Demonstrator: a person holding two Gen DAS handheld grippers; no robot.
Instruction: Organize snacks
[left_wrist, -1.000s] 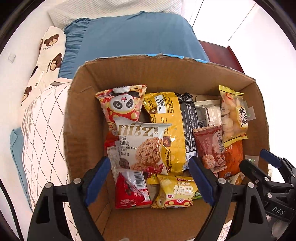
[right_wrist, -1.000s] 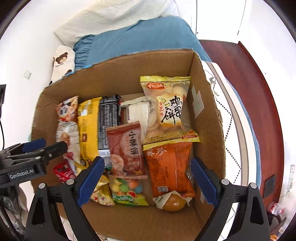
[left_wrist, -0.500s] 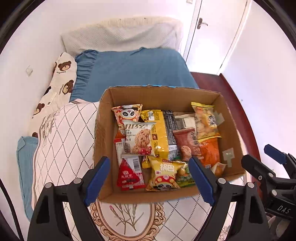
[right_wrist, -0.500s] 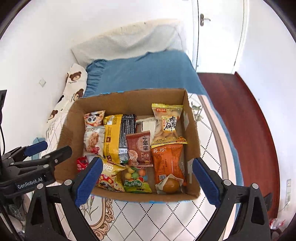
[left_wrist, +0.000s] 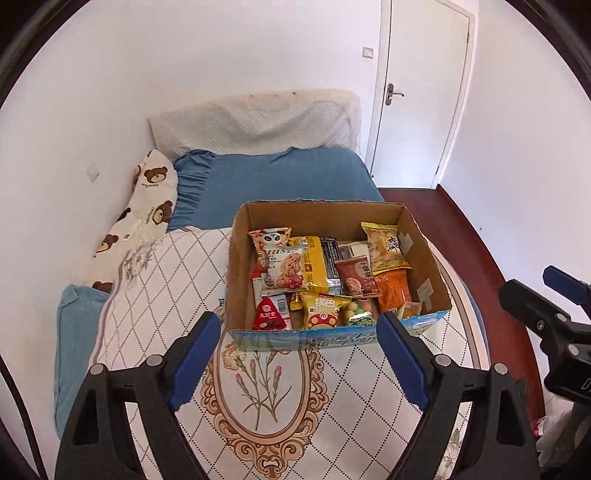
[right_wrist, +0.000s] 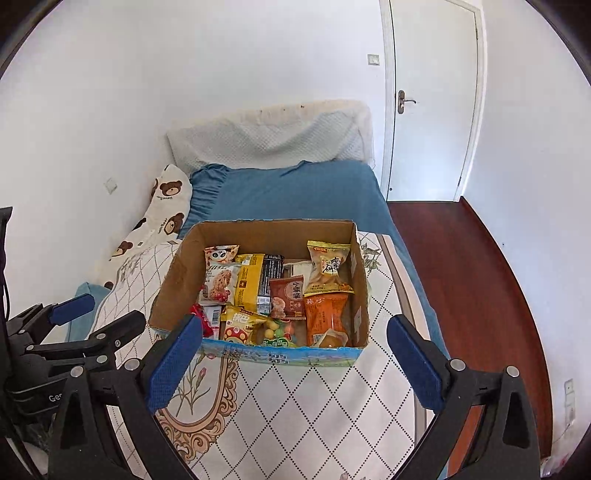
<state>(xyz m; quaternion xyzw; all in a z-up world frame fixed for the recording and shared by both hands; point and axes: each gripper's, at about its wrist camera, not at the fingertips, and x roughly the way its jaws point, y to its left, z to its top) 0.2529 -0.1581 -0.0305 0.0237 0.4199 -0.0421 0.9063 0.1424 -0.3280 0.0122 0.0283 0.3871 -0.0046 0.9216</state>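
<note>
Both tongs (left_wrist: 297, 352) (right_wrist: 295, 356) agape above quilt (left_wrist: 332, 387)

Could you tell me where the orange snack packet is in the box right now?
The orange packet lies in the box's near right corner in the right wrist view, just below the yellow biscuit bag and right of the brown packet.

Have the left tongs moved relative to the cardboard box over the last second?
Yes. The left tongs backed away from the cardboard box; both now hang open.
</note>
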